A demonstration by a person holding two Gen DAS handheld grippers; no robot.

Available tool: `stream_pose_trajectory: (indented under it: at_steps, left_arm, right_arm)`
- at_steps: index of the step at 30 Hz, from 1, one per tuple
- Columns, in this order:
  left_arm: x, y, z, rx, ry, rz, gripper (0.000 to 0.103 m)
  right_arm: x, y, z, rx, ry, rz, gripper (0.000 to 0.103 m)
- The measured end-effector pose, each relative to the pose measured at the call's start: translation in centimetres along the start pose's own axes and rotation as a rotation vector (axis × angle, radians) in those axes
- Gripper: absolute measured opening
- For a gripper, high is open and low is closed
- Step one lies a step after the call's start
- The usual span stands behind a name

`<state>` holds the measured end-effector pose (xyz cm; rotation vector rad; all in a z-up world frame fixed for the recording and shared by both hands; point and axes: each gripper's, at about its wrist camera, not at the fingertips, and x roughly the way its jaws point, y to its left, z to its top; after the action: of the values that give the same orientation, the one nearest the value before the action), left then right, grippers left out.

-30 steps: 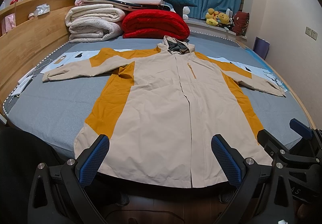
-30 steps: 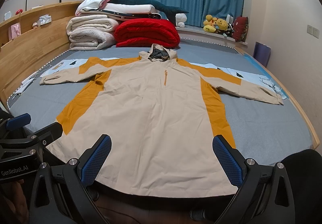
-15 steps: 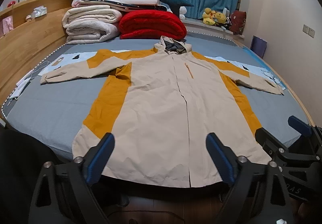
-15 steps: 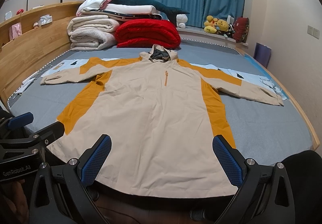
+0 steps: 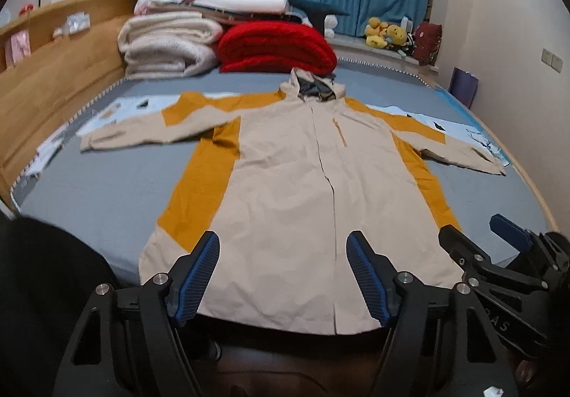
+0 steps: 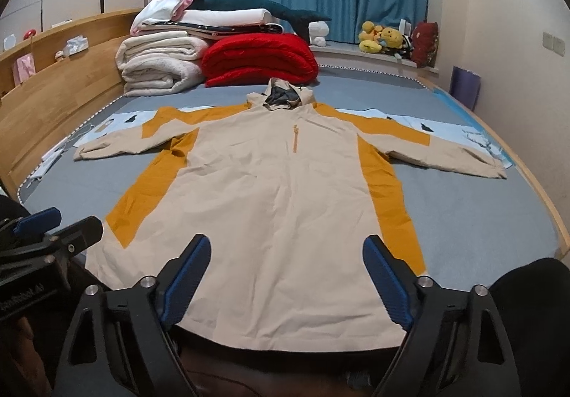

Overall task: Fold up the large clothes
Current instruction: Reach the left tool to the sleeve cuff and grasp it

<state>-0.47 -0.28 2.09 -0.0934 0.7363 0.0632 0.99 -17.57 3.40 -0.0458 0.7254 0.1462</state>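
Note:
A large beige and mustard hooded jacket (image 5: 295,190) lies flat, front up, on the grey bed (image 5: 99,197), sleeves spread to both sides, hood toward the far end. It also shows in the right wrist view (image 6: 285,201). My left gripper (image 5: 283,276) is open and empty, hovering just above the jacket's near hem. My right gripper (image 6: 286,276) is open and empty above the hem, a little to the right; it also shows at the right edge of the left wrist view (image 5: 506,247).
Folded white blankets (image 5: 167,44) and a red quilt (image 5: 278,47) are stacked at the far end of the bed. A wooden headboard (image 5: 53,87) runs along the left. Plush toys (image 5: 386,35) sit on the window ledge. The bed's near edge lies under the grippers.
Both grippers have narrowed their jaws a little, the left more, and stay open. The left gripper has shifted slightly forward over the hem. The jacket has not moved.

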Motion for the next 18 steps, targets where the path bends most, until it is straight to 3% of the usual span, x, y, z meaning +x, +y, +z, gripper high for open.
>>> stream_pose_trajectory:
  at_steps: [3,5,11,18]
  left_arm:
    - [0.6,-0.1,-0.6,0.031,-0.041,0.008,0.063]
    - [1.7,0.5,-0.2,-0.010,0.012,-0.001,0.053]
    - [3.1,1.9,2.9,-0.058,-0.013,-0.016,0.053]
    - [7.6,4.2,10.4,-0.071,-0.086,-0.012,0.053]
  right_arm:
    - [0.6,0.2,0.1,-0.004,0.014,0.013,0.077]
    - [1.2,0.3,0.0,-0.002,0.036,0.025,0.074]
    - [2.4,-0.2,1.6,0.024,0.058,0.061,0.062]
    - [4.2,-1.9,8.0,0.035,-0.060,0.025,0.057]
